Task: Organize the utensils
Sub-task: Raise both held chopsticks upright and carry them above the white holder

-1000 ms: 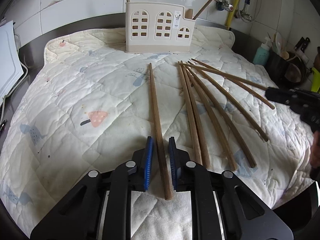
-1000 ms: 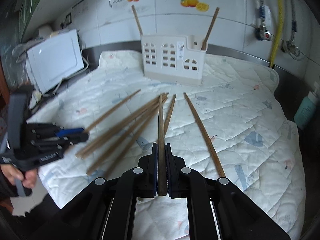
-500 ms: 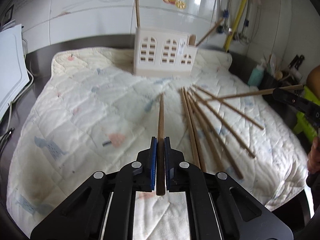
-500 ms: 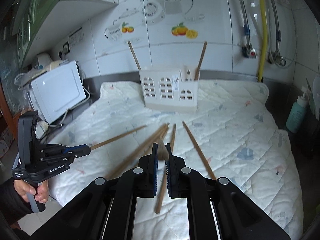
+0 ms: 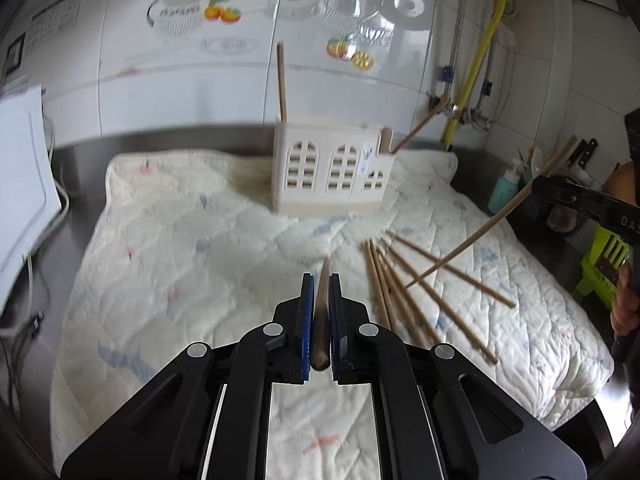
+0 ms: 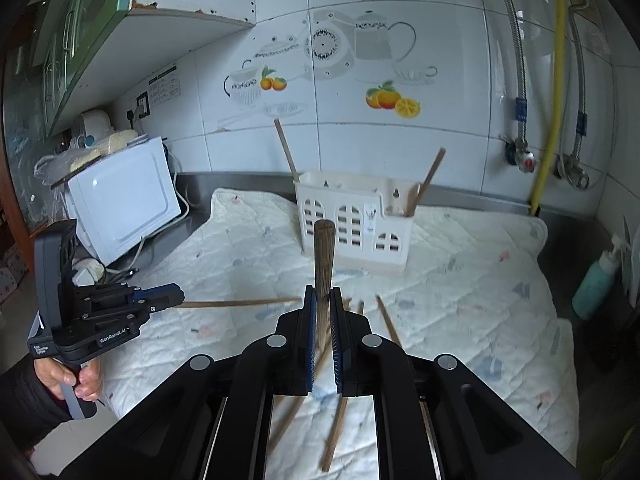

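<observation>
My left gripper [image 5: 320,280] is shut on a wooden chopstick [image 5: 321,312], held above the quilt and pointing ahead at the white utensil holder [image 5: 328,172]. Several loose chopsticks [image 5: 404,292] lie fanned out on the quilt to its right. My right gripper [image 6: 322,294] is shut on another chopstick [image 6: 324,256], whose thick end tilts up in front of the utensil holder [image 6: 352,224]. Each wrist view also shows the other gripper: the right gripper [image 5: 538,184] at the right edge, the left gripper [image 6: 176,300] at the left. Two chopsticks stand in the holder.
A white quilted cloth [image 5: 200,248] covers the steel counter. A white microwave [image 6: 120,204] stands at the left, a teal bottle [image 6: 596,284] and a green basket [image 5: 604,264] at the right. Pipes [image 6: 548,120] run down the tiled wall behind the holder.
The left gripper closed on its chopstick. Both grippers then rose, lifting their chopsticks off the quilt; the right one's chopstick now tilts upward.
</observation>
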